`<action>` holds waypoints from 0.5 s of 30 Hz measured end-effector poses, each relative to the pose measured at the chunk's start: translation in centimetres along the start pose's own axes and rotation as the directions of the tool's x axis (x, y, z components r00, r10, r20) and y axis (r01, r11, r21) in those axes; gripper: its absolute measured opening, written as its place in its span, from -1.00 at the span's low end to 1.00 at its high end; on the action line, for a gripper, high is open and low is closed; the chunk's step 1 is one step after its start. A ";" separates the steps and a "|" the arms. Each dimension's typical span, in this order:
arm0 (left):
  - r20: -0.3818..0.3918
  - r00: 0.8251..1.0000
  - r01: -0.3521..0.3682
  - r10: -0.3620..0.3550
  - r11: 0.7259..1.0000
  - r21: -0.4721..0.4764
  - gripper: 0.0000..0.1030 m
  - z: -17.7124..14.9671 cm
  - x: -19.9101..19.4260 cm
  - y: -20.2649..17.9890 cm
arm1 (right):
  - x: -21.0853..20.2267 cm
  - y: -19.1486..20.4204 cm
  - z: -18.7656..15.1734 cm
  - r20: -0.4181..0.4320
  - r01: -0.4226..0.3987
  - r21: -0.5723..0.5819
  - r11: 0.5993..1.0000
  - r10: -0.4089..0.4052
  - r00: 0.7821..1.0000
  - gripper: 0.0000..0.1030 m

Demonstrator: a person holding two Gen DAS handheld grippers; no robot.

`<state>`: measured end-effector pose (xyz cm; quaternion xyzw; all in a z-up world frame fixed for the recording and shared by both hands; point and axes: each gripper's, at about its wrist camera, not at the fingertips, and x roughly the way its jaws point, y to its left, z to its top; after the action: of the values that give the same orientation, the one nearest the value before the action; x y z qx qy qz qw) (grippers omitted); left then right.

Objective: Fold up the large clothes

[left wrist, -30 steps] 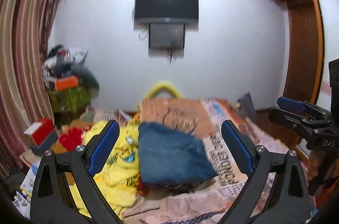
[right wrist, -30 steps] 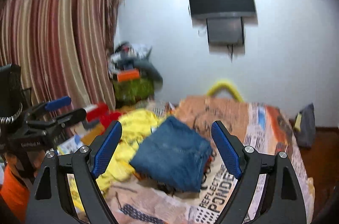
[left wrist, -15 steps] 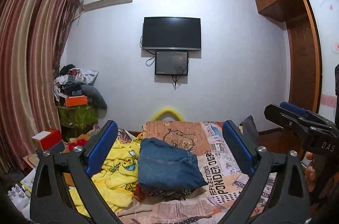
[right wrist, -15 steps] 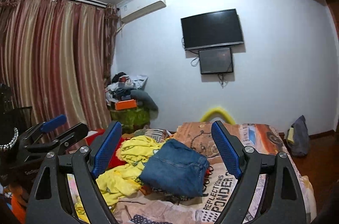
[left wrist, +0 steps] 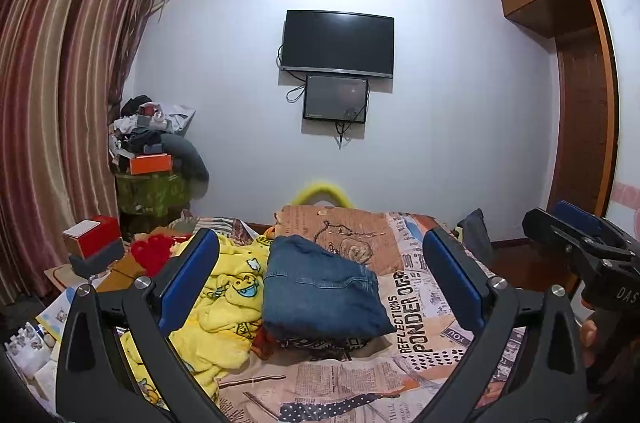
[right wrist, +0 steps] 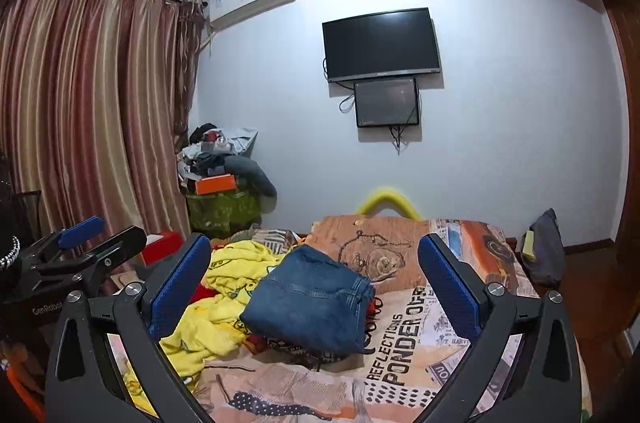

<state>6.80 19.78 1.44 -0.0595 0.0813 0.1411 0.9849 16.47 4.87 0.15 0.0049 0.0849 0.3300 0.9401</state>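
Hovering over the bed with both tongs spread and empty

Going left to right, we see the yellow garment (left wrist: 224, 307) crumpled loose at the bed's (left wrist: 320, 379) left side, likely the next piece waiting to be folded, while the blue jeans (left wrist: 320, 295) sit beside it as a squared, folded bundle near the middle, resting on some darker patterned cloth and the newsprint-patterned sheet, apparently set aside as done. Our left tongs (left wrist: 320, 279) are held level above the near edge, jaws wide apart, gripping nothing, framing the jeans between their blue pads. Our right tongs (right wrist: 314, 281) hang at a similar height just to the right, likewise wide open and empty, pointing toward the far wall, well clear of the clothes.
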 end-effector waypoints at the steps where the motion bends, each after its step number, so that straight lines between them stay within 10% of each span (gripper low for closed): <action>1: -0.002 1.000 0.001 -0.001 1.000 -0.001 0.99 0.0 0.1 0.0 | 0.0 -0.1 -0.2 -0.001 0.000 0.001 1.000 0.000 1.000 1.00; 15: -0.018 1.000 0.012 -0.012 1.000 -0.012 0.99 -0.4 0.8 0.6 | 0.1 -0.5 -0.5 -0.029 0.001 0.011 1.000 0.000 1.000 1.00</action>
<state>7.34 20.47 0.90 -0.0673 0.0892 0.1353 0.9845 16.74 4.52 -0.33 0.0054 0.1002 0.3293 0.9389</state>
